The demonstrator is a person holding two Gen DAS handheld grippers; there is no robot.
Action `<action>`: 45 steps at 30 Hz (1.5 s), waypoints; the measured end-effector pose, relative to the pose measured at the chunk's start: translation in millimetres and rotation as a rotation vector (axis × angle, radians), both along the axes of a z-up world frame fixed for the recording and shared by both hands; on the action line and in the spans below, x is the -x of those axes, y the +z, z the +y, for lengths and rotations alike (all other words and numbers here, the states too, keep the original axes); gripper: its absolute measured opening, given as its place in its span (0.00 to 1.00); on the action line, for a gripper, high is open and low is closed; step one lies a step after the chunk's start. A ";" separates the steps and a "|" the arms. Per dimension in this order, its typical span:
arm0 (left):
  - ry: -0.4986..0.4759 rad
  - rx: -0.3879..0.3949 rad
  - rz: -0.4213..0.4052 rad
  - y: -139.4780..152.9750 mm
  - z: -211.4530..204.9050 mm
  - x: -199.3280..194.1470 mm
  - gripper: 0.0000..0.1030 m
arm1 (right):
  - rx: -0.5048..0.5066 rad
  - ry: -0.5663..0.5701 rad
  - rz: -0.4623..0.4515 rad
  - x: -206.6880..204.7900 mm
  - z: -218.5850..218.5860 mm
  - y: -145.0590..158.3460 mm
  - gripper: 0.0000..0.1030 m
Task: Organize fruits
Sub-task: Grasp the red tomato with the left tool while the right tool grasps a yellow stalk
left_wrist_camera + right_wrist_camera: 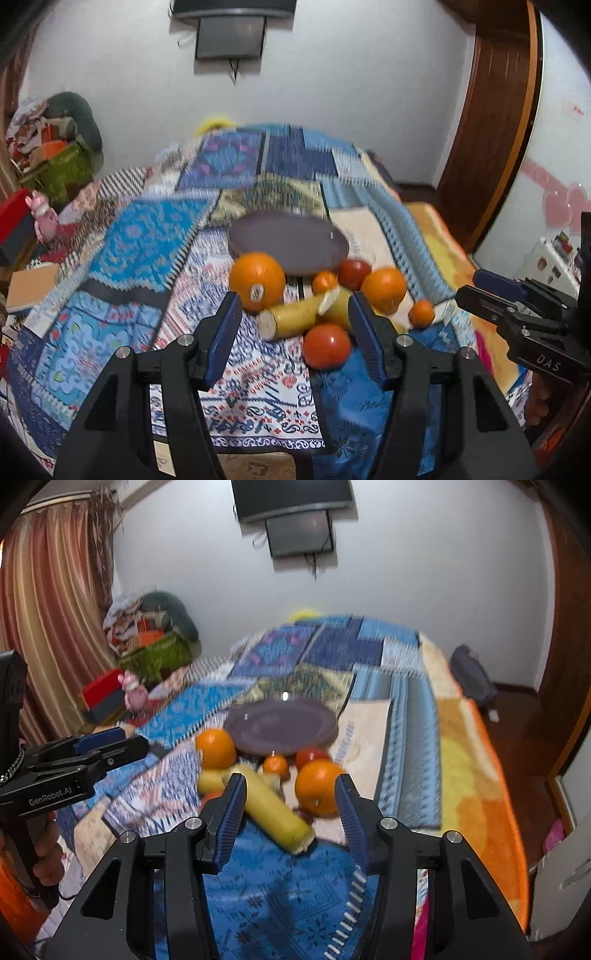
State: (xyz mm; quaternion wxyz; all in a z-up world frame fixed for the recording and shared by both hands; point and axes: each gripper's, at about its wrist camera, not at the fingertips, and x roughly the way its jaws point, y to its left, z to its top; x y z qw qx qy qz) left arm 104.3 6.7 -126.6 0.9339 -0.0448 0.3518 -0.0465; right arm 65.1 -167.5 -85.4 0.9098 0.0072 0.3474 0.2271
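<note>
Nearest us in the left wrist view, our left gripper [293, 332] hangs over the quilt [147, 236] with its black arms spread wide and nothing between the ribbed blue pads [225, 332]. Our right gripper [290, 810] stands the same way in its own view, jaws well apart and holding nothing.

Just past the left pads lies the fruit, bunched together on the patchwork cloth. A smooth red tomato [327, 346] sits closest, touching a matte yellow banana [291, 315] with a blunt cut end. To the left is a big dimpled orange [257, 281] carrying a small sticker; to the right a second orange [384, 290], and beside that a little tangerine [421, 314] at the edge of the heap. Behind them are another tangerine [324, 282] and a darker tomato [353, 273].

The right wrist view shows a second banana [277, 810] as a long plain cylinder lying diagonally between our right jaws, with its pale end toward us; the near tomato is almost wholly hidden there.

Beyond the fruit rests a round, glossy purple plate [288, 240], shallow and bare, just touching the sticker orange.

Each view catches the other gripper from the side; the left wrist view shows an orange blanket [443, 236] edging the quilt. Farthest off, a dark screen [291, 496] hangs on the white wall [424, 572].
</note>
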 end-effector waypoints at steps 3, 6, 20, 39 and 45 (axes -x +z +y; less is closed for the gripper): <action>-0.019 0.013 0.053 -16.8 -4.1 -10.0 0.58 | 0.014 0.016 0.037 -5.3 2.6 -13.0 0.45; -0.040 0.020 0.100 -31.2 -9.7 -19.9 0.58 | 0.022 0.036 0.068 -10.5 5.1 -23.3 0.45; -0.088 0.053 0.237 -78.7 -29.7 -47.5 0.58 | 0.014 0.114 0.184 -38.4 18.3 -58.7 0.45; -0.070 0.031 0.233 -87.3 -9.7 -46.6 0.47 | 0.055 0.224 0.198 -54.4 47.1 -71.2 0.50; -0.053 0.040 0.233 -86.7 -1.3 -46.7 0.47 | 0.085 0.262 0.209 -58.8 55.3 -75.6 0.54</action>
